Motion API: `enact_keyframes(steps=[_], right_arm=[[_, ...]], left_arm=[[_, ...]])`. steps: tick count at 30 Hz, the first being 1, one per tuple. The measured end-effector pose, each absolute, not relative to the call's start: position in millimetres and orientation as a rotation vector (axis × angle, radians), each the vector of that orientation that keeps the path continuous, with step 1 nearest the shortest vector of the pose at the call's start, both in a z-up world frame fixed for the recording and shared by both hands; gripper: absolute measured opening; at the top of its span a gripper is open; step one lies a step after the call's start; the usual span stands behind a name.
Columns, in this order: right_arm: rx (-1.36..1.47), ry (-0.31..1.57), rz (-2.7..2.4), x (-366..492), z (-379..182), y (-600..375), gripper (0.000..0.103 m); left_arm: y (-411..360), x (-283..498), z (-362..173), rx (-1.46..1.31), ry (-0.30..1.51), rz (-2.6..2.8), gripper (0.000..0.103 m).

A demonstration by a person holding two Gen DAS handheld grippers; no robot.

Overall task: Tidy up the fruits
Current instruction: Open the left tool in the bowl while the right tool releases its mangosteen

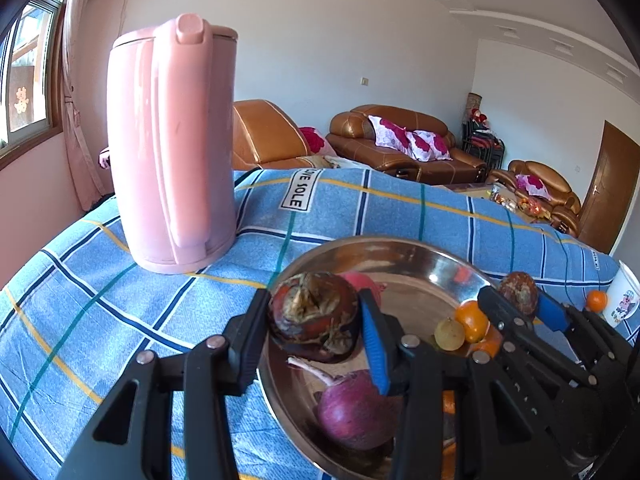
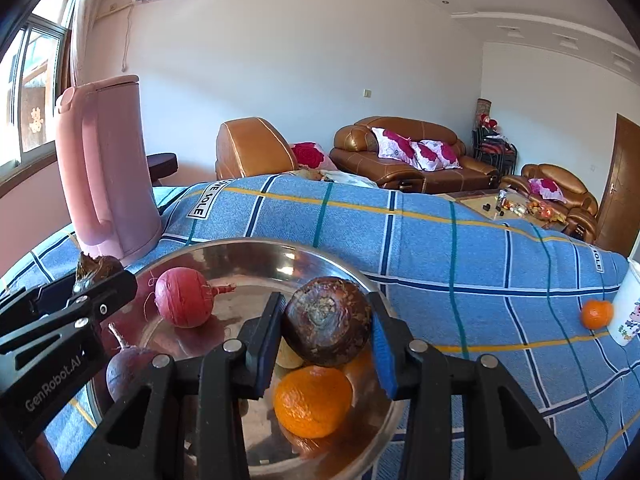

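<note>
Worktop [image 2: 460, 240], draped in a blue checked cloth with woven tags reading "LOVE SOLE", only partly legible. Pink kettle [image 1: 172, 144], upright at the far left of the cloth, well apart from the fruit. Steel bowl [image 1: 420, 256], shiny and shallow, near my edge of the worktop; it holds a pink-red radish [image 2: 184, 298], a purple radish [image 1: 354, 410], an orange [image 2: 312, 402] and a small yellow-green fruit [image 1: 450, 334]. My left tongs [image 1: 316, 320], narrow, clamped on a brown water chestnut [image 1: 314, 316] above the bowl's near-left rim. My right tongs [image 2: 328, 324], narrow likewise, clamped on a second brown chestnut [image 2: 328, 322] over the bowl beside the orange. Both chestnuts look firm, light and rough-skinned, so I judge a grip across the flat sides secure; the flaky husk may shed. White printed cup [image 2: 628, 304] at the right edge, a loose small orange [image 2: 596, 314] just beside it: soft-skinned, prone to roll, best taken across its middle. My left tongs' arm bears "GenRobot.AI".
</note>
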State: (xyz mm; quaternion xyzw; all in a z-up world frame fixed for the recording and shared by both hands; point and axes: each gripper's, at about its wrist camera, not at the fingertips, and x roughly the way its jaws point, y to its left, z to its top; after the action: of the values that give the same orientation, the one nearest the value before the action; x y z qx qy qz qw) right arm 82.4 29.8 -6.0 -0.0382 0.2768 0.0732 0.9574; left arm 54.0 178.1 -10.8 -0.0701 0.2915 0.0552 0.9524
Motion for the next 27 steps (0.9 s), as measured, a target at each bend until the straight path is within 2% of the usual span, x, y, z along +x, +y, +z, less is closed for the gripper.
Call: enact_keyframes(steps=[15, 27], right_arm=[[0.022, 0.754, 0.281, 117.1, -29.6, 45.1, 0.043], [0.004, 0.780, 0.311, 119.9, -31.2, 49.6, 0.044]], left_arm=[[171.0, 75.6, -29.3, -0.080, 0.705, 0.146, 0.045], [169.9, 79.2, -32.6, -0.023, 0.691, 0.194, 0.046]])
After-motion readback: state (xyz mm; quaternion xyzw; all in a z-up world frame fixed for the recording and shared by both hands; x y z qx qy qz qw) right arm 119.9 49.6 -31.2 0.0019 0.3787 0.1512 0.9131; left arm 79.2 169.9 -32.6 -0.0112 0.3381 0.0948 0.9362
